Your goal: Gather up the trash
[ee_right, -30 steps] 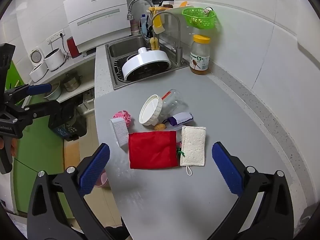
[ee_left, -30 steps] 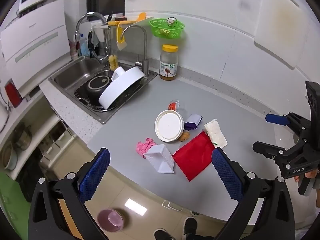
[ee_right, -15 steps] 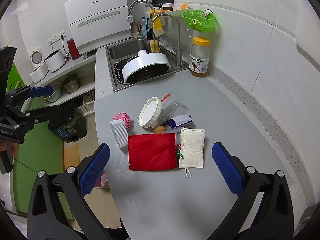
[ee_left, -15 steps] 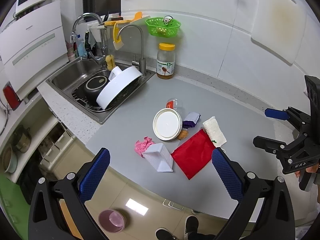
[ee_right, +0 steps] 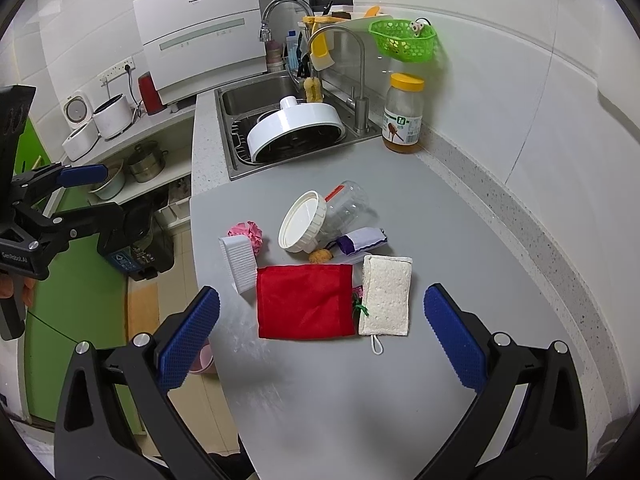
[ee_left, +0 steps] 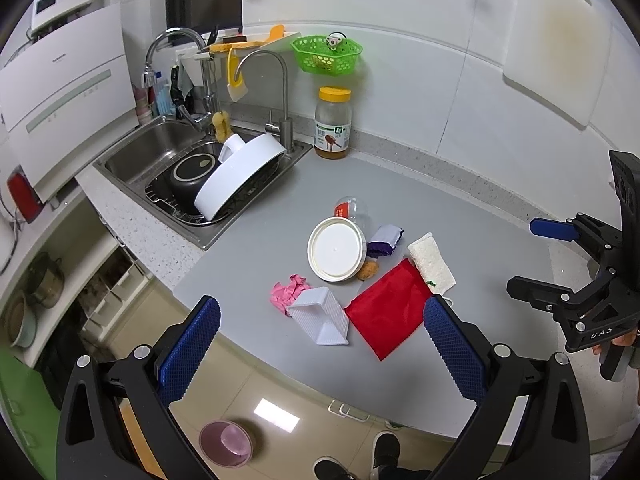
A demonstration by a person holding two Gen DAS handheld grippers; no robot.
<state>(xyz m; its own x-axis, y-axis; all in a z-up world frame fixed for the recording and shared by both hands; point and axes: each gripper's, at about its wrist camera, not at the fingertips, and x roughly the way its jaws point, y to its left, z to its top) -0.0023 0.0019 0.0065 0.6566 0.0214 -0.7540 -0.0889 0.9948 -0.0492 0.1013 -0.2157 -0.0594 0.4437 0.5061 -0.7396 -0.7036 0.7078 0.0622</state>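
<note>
Both grippers hang above the counter (ee_right: 460,240), jaws wide and empty. All the trash lies ahead and below: pink paper (ee_right: 247,233), jar (ee_right: 320,218), purple wrapper (ee_right: 362,240), crumb (ee_right: 321,256). The right gripper (ee_right: 320,334) looks nearer; the left gripper (ee_left: 322,346) is off the front edge.

I am in a home kitchen. A steel sink (ee_left: 160,148) with two curved taps sits at the upper left of my left view, a white pot lid (ee_left: 236,174) propped in its rack. A countertop dishwasher (ee_right: 204,32) stands at the top of my right view, a honey jar (ee_right: 403,112) against the tiled wall, and small cookers (ee_right: 96,120) on a shelf at left.
</note>
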